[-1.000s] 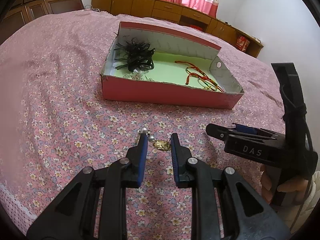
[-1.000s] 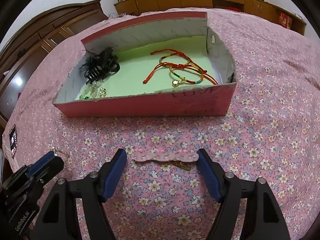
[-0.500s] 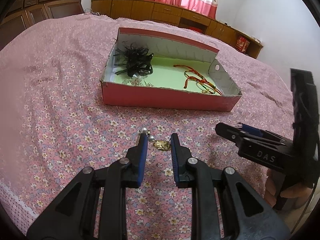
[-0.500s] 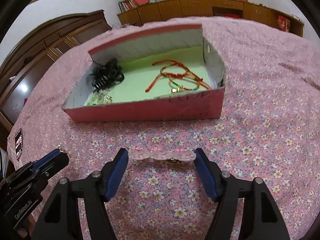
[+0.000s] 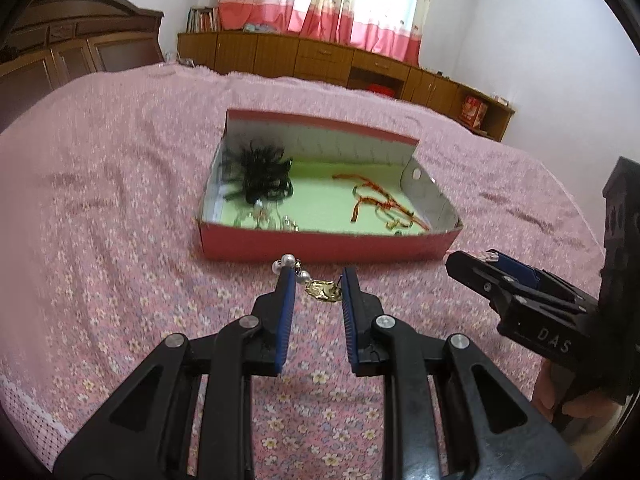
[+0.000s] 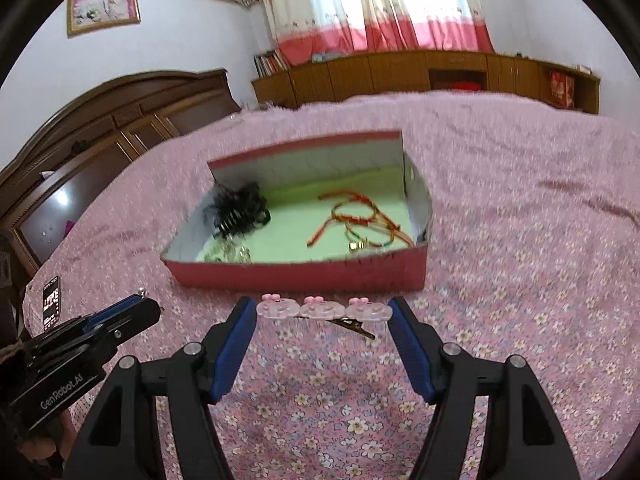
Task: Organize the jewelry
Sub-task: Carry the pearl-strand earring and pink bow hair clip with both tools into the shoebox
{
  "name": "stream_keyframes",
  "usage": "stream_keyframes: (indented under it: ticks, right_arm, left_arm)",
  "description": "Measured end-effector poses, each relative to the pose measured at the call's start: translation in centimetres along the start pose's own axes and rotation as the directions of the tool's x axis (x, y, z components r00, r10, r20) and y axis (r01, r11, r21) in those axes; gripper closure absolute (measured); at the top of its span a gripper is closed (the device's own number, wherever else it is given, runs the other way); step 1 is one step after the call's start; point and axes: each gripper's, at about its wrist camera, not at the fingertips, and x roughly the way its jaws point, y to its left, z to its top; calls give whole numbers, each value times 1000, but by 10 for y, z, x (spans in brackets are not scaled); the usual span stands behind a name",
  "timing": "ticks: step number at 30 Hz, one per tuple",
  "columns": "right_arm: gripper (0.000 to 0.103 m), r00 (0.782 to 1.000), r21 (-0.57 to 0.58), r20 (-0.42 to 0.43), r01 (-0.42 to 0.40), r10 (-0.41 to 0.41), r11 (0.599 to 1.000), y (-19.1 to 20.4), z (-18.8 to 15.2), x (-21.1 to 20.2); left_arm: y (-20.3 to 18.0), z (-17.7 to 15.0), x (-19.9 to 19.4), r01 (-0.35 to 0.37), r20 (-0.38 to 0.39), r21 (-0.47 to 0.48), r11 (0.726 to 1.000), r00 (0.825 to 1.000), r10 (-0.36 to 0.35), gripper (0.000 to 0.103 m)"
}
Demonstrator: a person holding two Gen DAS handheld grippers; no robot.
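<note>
while both tools are up off the bed [image 5: 120, 240], each one is carrying a piece toward the pink box [image 5: 320, 246], so the step in hand looks like bringing things over to drop them in. the left gripper [image 5: 318, 280] has its jaws clamped on a gold and pearl trinket [image 5: 322, 291], low in the middle of the left view. the pearls poke out past the left jaw, and it may be an earring, but it is too small to tell. the right gripper [image 6: 323, 310] has its jaws set wide and clamped on the two ends of a pink hair clip [image 6: 325, 307], which lies flat across between them. the box sits just past both pieces, with a black hair piece [image 6: 240, 210] and red string bracelets [image 6: 360, 220] inside. next, each tool needs to go forward over the box wall, then let go.
</note>
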Motion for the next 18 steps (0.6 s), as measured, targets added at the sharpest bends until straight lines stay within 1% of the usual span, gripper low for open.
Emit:
stream_keyframes:
  ticks: [6,14,18]
  right_arm:
    - [33,998,-33,61,6,-4,999,6,6,-9]
    - [33,995,-61,103,17,-10,998,10,16,-7]
    - [33,992,-73,124,20,-11,997,10,24,-3]
  left_arm:
    - [-2,15,2,1,46,15,1000,999,-2,88]
    - [-4,35,7,-16,104,46,999,995,12,88]
    - [-3,42,13,-21,119,53,998,993,14,88]
